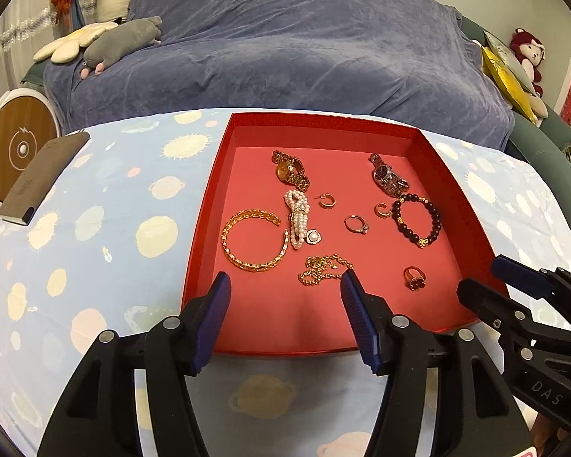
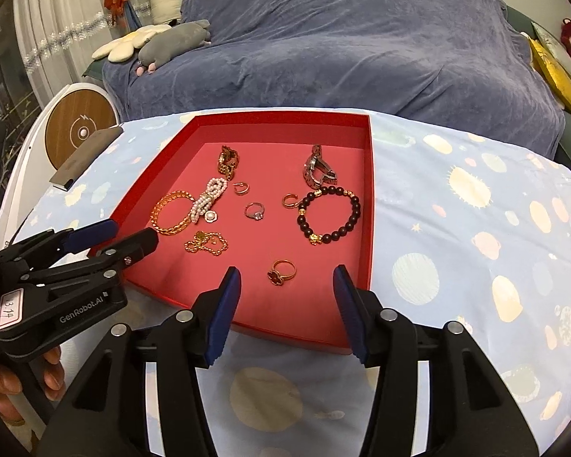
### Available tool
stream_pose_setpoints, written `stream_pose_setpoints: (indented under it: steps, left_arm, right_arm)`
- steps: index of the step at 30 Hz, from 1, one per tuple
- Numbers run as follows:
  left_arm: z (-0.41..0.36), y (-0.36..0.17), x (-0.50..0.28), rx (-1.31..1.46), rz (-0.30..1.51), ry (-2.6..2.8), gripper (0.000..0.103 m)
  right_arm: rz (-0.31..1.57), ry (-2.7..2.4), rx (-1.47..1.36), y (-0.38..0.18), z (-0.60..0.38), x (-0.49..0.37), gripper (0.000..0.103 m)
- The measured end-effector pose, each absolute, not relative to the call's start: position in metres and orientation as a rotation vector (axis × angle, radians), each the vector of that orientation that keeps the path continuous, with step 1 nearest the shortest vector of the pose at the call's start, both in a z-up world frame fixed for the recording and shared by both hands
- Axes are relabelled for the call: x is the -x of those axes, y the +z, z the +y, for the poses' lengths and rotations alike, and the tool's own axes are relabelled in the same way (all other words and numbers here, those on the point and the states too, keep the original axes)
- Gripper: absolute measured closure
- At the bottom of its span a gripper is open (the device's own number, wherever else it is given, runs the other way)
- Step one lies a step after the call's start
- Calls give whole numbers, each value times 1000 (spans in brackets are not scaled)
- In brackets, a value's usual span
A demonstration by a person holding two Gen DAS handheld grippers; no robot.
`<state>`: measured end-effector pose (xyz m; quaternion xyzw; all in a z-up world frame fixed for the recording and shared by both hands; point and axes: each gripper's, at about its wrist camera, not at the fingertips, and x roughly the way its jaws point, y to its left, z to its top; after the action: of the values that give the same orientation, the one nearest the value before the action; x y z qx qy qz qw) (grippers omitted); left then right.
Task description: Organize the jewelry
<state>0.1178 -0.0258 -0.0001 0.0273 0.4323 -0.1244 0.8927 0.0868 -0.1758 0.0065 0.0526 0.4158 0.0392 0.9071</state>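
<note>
In the red tray (image 1: 247,129), gold bangle (image 1: 255,240), pearl strand (image 1: 299,221), dark beaded bracelet (image 1: 417,221), both grippers' fingers (image 1: 219,320) released.

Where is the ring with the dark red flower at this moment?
The flower ring lies flat in the red tray, near its front edge, in front of the dark bead bracelet. In the right wrist view it sits just ahead of the open right claw.

In front of me the shallow red cardboard tray (image 1: 209,190) lies on the blue planet-print tablecloth (image 1: 95,228). In it, the gold link watch (image 1: 291,170) is at back left, the silver steel watch (image 1: 388,179) at back right, the dark beaded bracelet (image 1: 418,221) before that one, and the open gold bangle (image 1: 253,242) at left.
</note>
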Motion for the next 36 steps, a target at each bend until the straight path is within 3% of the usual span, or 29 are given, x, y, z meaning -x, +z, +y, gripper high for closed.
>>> stream_pose_setpoints:
  steps: [4, 9, 13, 36]
  left_arm:
    - [-32, 8, -107, -68, 877, -253, 34]
    - [-33, 22, -99, -79, 850, -187, 33]
    - [-25, 32, -91, -54, 832, -144, 22]
    - [-10, 34, -56, -123, 851, -108, 17]
  right_arm:
    - [823, 78, -78, 15, -167, -74, 36]
    - [763, 7, -46, 29, -165, -59, 23]
    - [719, -30, -99, 40, -172, -49, 9]
    - [758, -1, -30, 41, -151, -23, 6]
